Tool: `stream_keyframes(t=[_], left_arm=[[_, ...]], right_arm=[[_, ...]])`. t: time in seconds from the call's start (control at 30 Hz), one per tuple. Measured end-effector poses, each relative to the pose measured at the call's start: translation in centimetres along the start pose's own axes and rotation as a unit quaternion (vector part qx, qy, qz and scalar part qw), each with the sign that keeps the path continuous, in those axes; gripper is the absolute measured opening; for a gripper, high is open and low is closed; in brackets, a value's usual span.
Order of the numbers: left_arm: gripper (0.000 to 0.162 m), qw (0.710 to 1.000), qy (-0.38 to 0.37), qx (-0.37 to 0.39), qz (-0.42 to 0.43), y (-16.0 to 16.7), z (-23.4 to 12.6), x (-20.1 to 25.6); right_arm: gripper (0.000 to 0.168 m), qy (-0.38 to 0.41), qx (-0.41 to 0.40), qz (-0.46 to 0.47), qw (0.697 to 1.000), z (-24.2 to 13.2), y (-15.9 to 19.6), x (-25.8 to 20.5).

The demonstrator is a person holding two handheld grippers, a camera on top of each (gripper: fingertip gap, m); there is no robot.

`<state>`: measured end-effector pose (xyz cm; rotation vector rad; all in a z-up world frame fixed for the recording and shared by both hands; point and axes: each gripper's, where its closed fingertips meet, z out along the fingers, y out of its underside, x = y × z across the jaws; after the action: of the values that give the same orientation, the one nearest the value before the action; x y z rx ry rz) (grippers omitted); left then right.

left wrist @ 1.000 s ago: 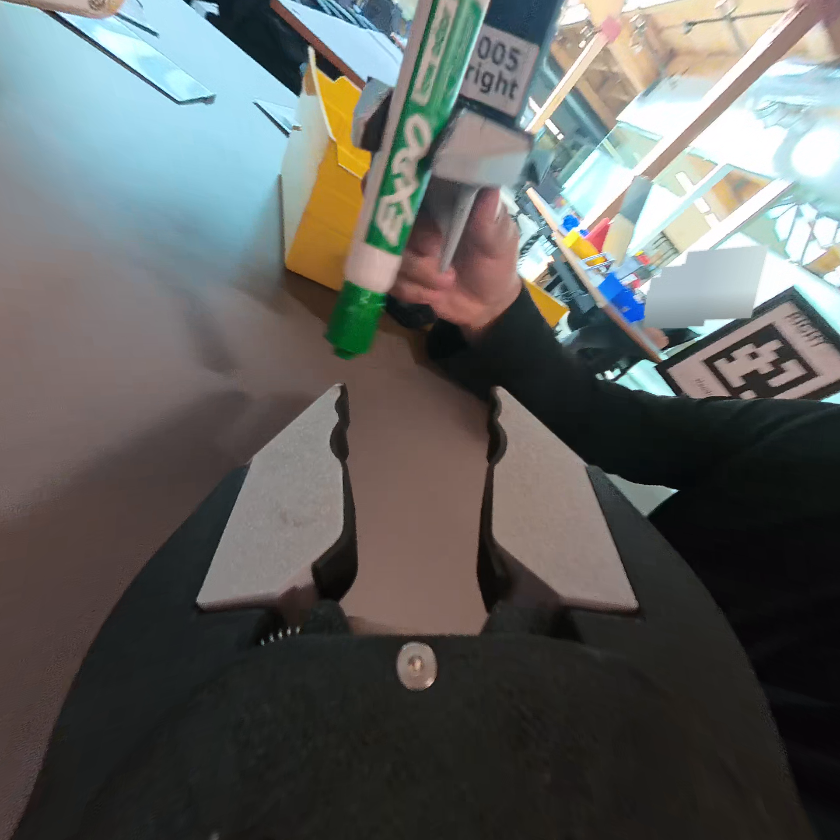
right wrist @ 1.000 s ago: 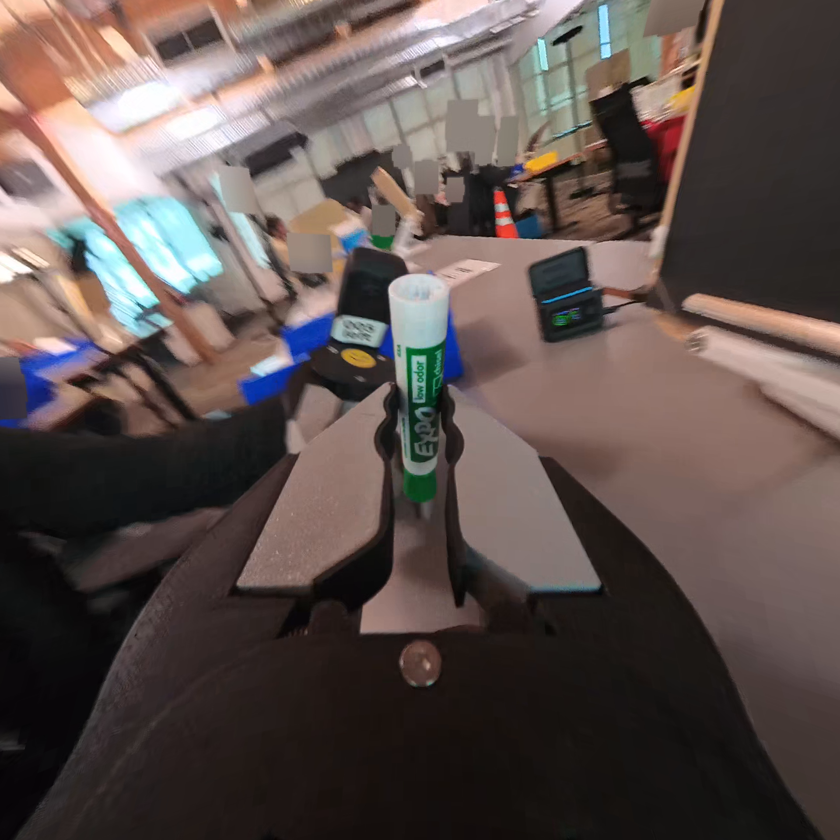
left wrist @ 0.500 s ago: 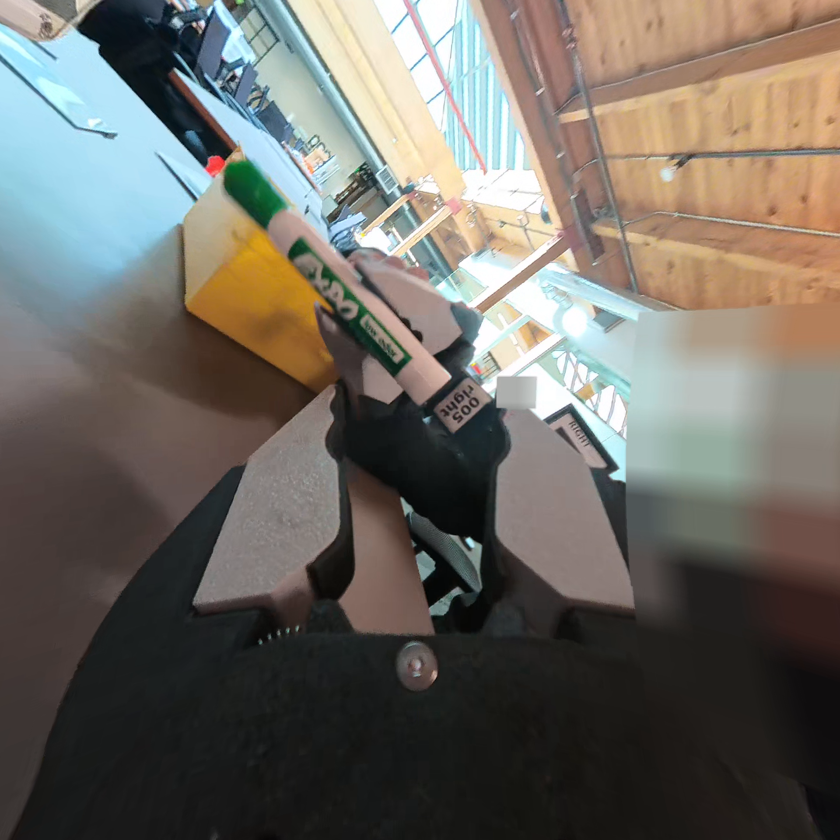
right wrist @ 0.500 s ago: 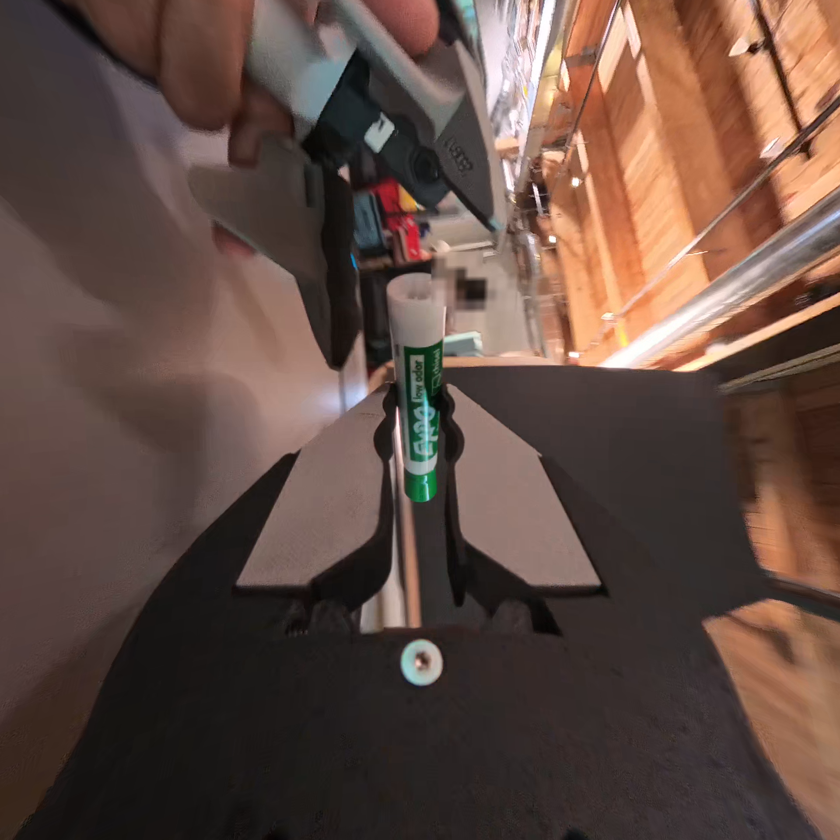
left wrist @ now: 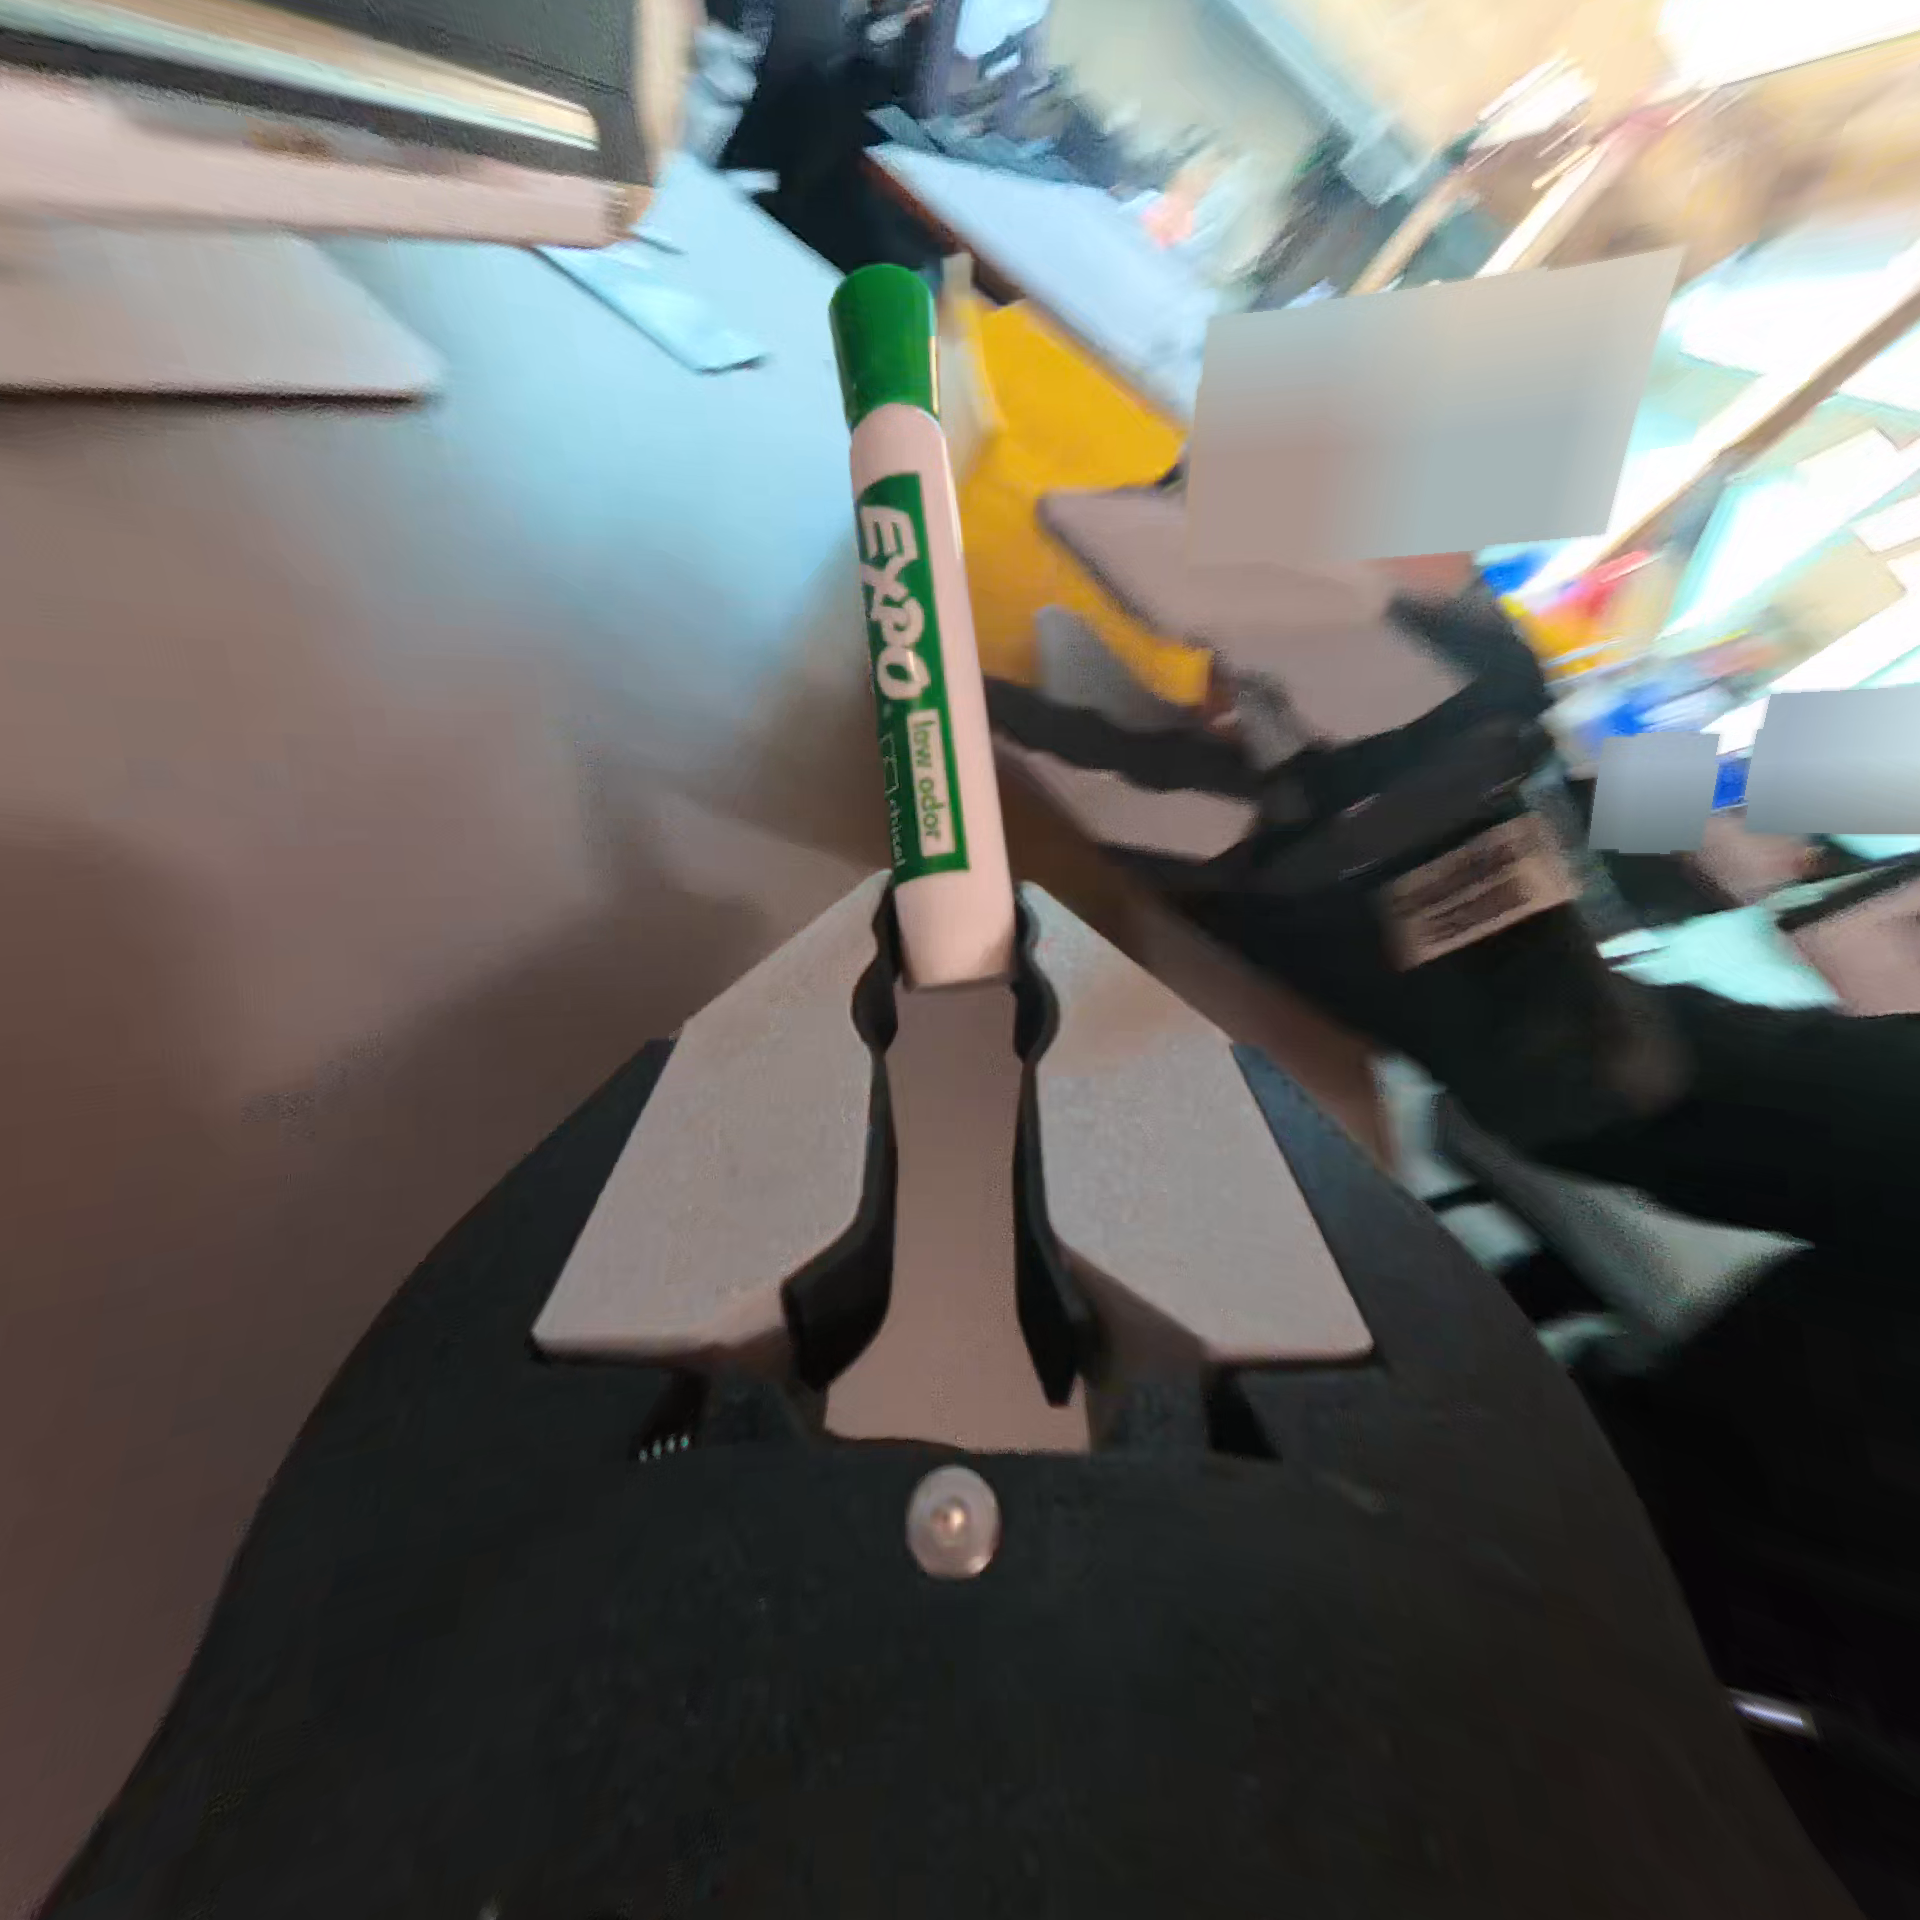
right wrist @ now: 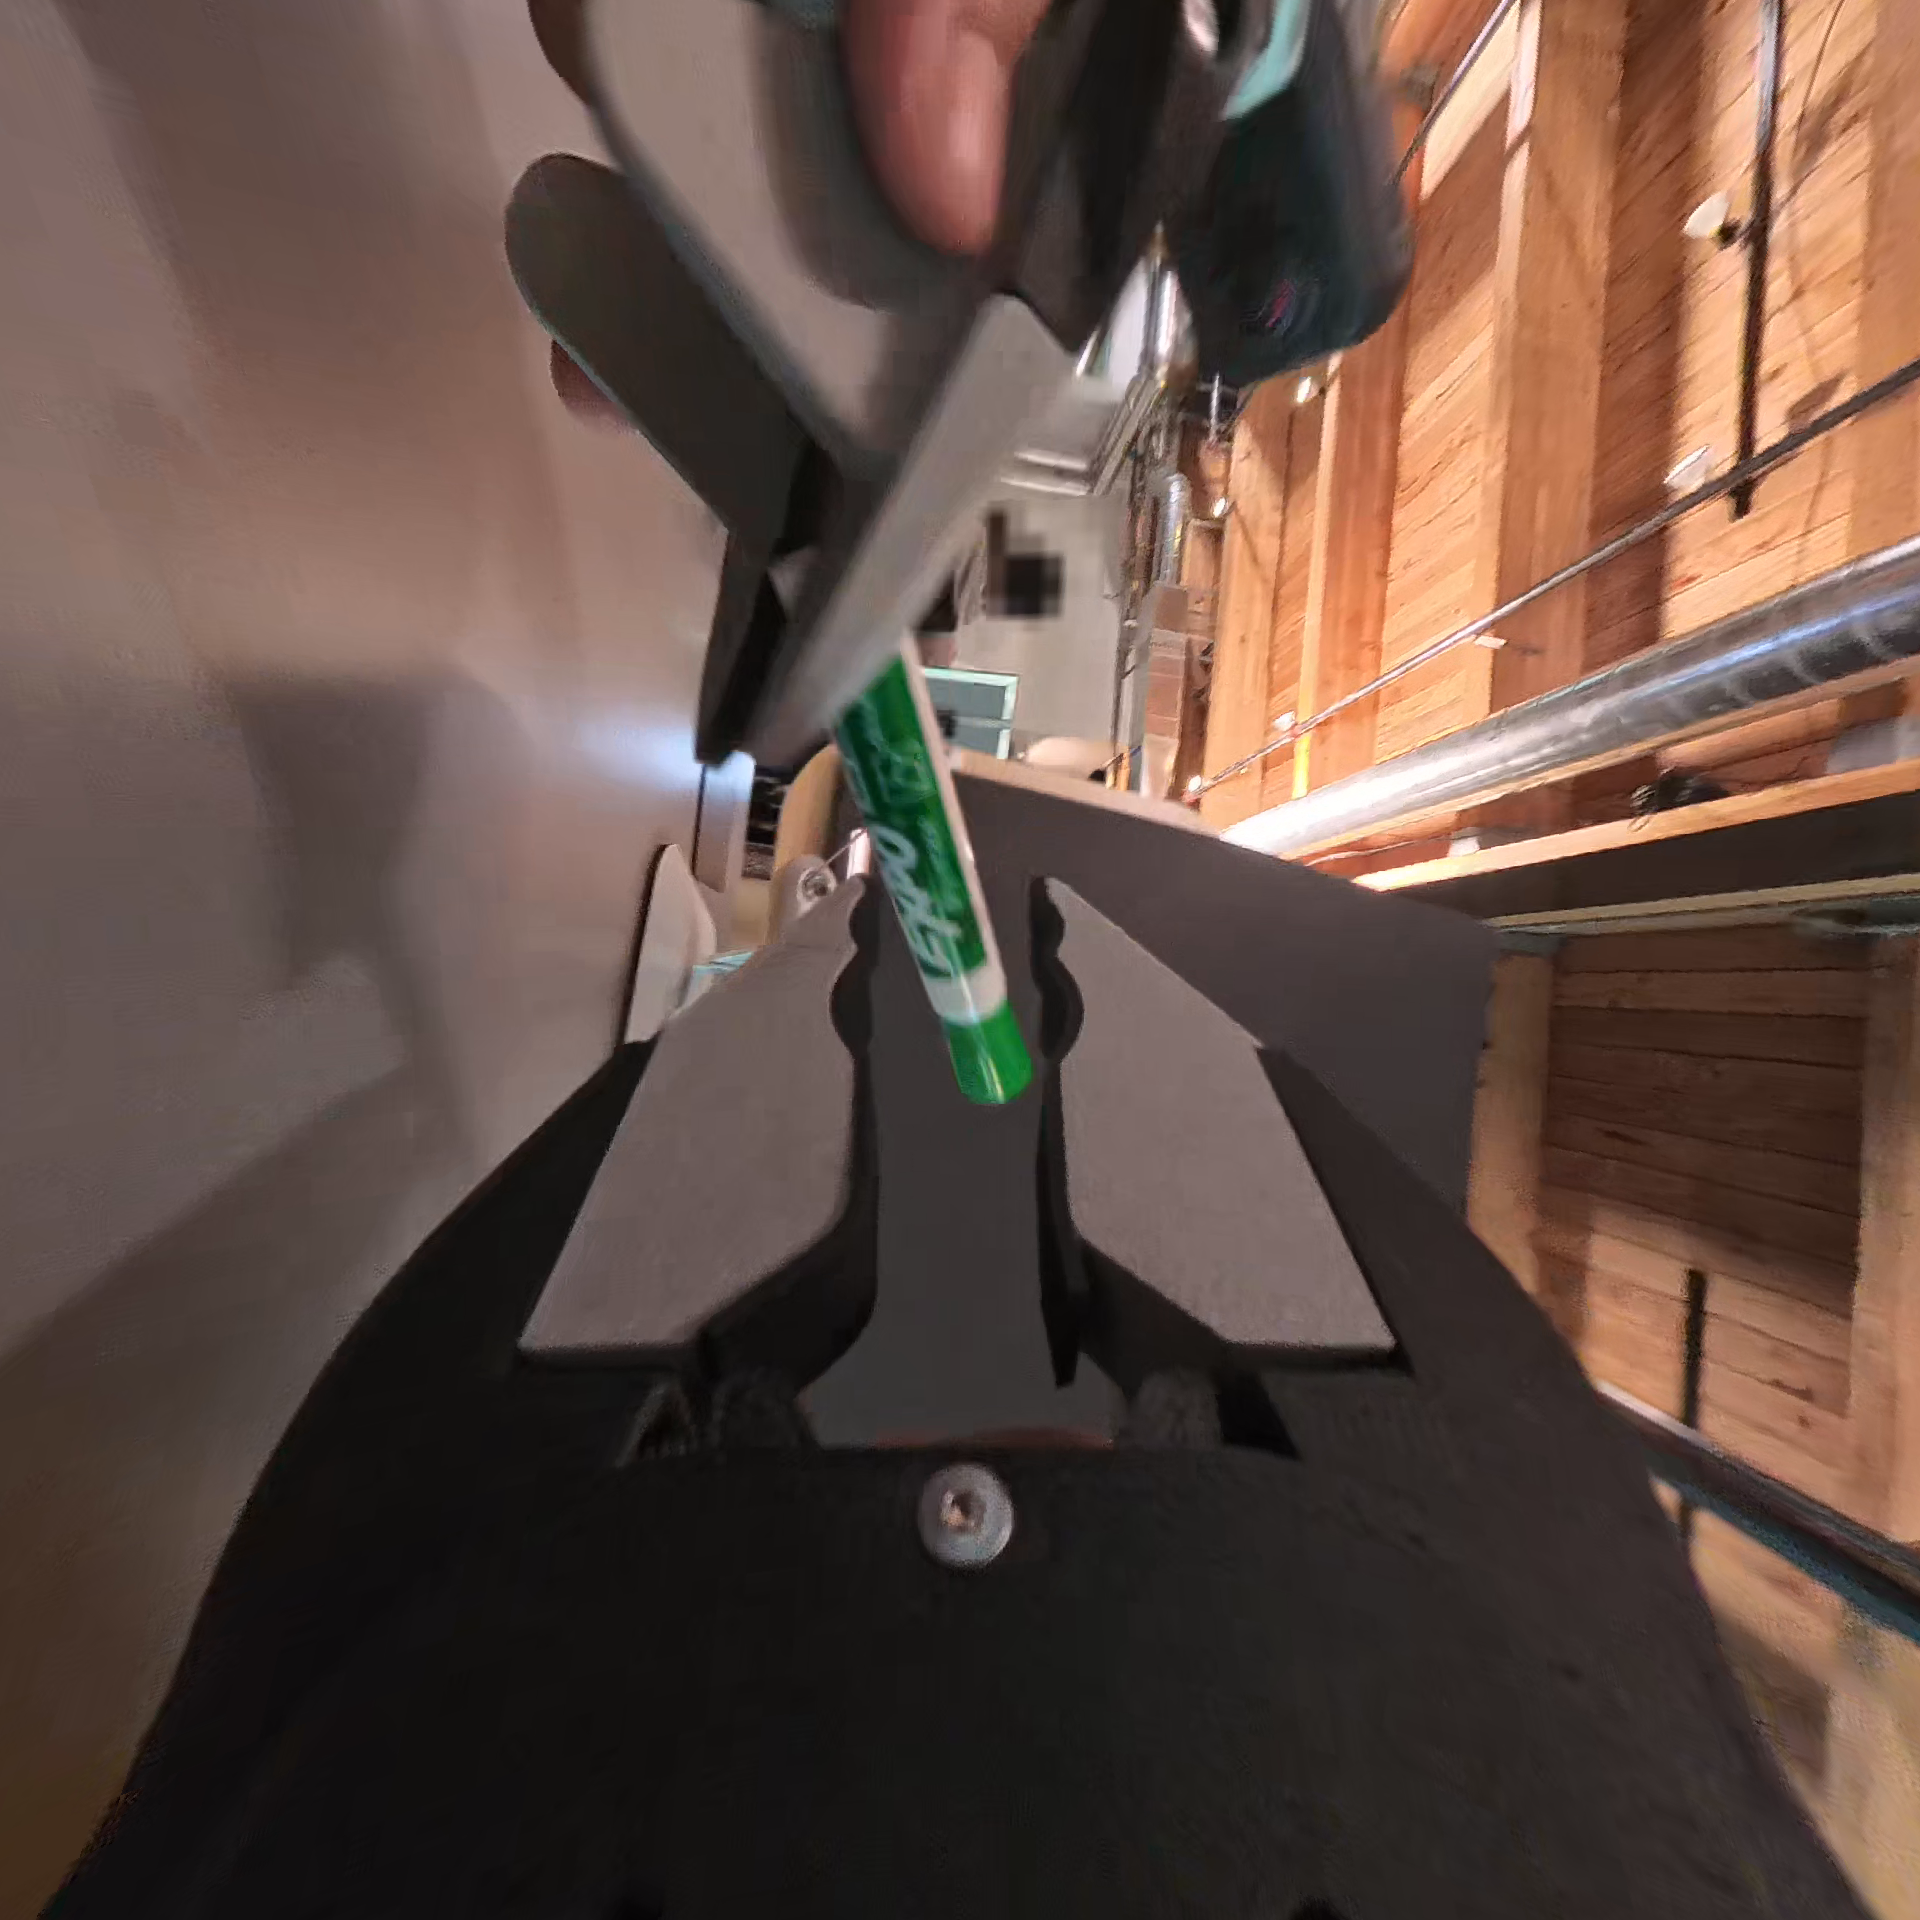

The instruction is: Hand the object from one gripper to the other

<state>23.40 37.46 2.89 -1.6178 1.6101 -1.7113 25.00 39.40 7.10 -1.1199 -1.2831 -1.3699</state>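
Note:
A green-and-white marker (left wrist: 920,623) with a green cap stands upright between my left gripper's fingertips. My left gripper (left wrist: 954,914) is shut on the marker's white lower end. My right gripper (left wrist: 1122,686) shows blurred to the right of the marker, with its jaws apart. In the right wrist view the marker (right wrist: 914,831) hangs cap-first into the gap of my right gripper (right wrist: 951,904), which is open. The cap lies close to the right finger without being clamped. The left gripper (right wrist: 769,727) grips the marker's far end from above, with a person's hand on it.
A yellow box (left wrist: 1049,499) stands on the brown table (left wrist: 312,831) behind the marker. A long flat board (left wrist: 312,187) lies at the back left. A black-sleeved arm (left wrist: 1714,1143) reaches in from the right. A metal pipe (right wrist: 1558,707) and wooden beams fill the right wrist view.
The marker has passed from the right gripper to the left. The right gripper opened and let it go. The left gripper, open before, has shut on it.

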Motion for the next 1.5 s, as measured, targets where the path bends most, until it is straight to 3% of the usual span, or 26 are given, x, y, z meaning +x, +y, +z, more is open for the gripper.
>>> stream_keyframes(t=[0.13,0.27,0.33,0.4,0.5,0.6,0.73,0.97,1.07,1.1,1.13,1.17,1.27,1.3,1.4,1.5], left_arm=[[0.016,0.98,-0.123,-0.053,0.148,0.4,-0.8,-1.7],[0.017,0.95,-0.151,-0.124,0.244,2.1,-0.4,-1.1],[0.017,0.948,-0.137,-0.126,0.259,2.3,0.1,-0.3],[0.017,0.953,-0.12,-0.114,0.254,2.1,0.2,0.4],[0.016,0.965,-0.097,-0.068,0.234,0.8,-0.2,1.2],[0.053,0.975,-0.086,-0.029,0.205,-0.5,-0.9,1.1],[0.051,0.977,-0.121,0.027,0.171,-2.1,-2.0,-1.1],[0.043,0.955,-0.244,-0.006,0.171,-0.9,-2.4,-6.0],[0.038,0.947,-0.271,-0.039,0.166,0.2,-2.1,-6.8],[0.038,0.948,-0.272,-0.046,0.16,0.5,-1.9,-6.9],[0.038,0.95,-0.268,-0.051,0.155,0.8,-1.7,-6.9],[0.038,0.951,-0.263,-0.054,0.151,1.0,-1.5,-6.8],[0.038,0.949,-0.266,-0.059,0.156,1.2,-1.3,-6.8],[0.038,0.946,-0.272,-0.062,0.164,1.2,-1.3,-6.9],[0.037,0.934,-0.296,-0.071,0.187,1.3,-1.5,-7.5],[0.037,0.927,-0.312,-0.072,0.194,1.2,-1.7,-8.0]], right_arm=[[0.049,-0.02,0.0,0.071,0.997,0.0,1.1,-0.3],[0.051,-0.042,0.02,0.075,0.996,-0.1,0.1,-1.1],[0.04,-0.071,0.017,0.063,0.995,0.1,-0.3,-2.3],[0.014,-0.09,0.005,0.049,0.995,0.2,-0.1,-3.3],[0.013,-0.086,-0.006,0.1,0.991,0.3,0.2,-2.5],[0.013,-0.042,-0.045,0.214,0.975,0.3,2.3,0.1],[0.013,-0.011,-0.114,0.405,0.907,-1.7,5.7,3.8],[0.013,-0.043,-0.168,0.639,0.749,-11.1,12.4,10.2],[0.013,-0.106,-0.246,0.679,0.684,-15.1,17.1,7.4],[0.027,-0.141,-0.279,0.68,0.663,-16.3,18.3,5.3],[0.054,-0.173,-0.319,0.675,0.642,-17.5,19.6,2.9],[0.065,-0.198,-0.367,0.664,0.62,-18.9,21.0,0.7],[0.065,-0.237,-0.461,0.643,0.564,-21.7,23.2,-2.1],[0.064,-0.233,-0.461,0.644,0.564,-21.3,23.2,-1.2],[0.063,-0.18,-0.402,0.644,0.626,-17.4,21.8,4.5],[0.079,-0.17,-0.3,0.664,0.664,-11.9,16.5,9.4]])
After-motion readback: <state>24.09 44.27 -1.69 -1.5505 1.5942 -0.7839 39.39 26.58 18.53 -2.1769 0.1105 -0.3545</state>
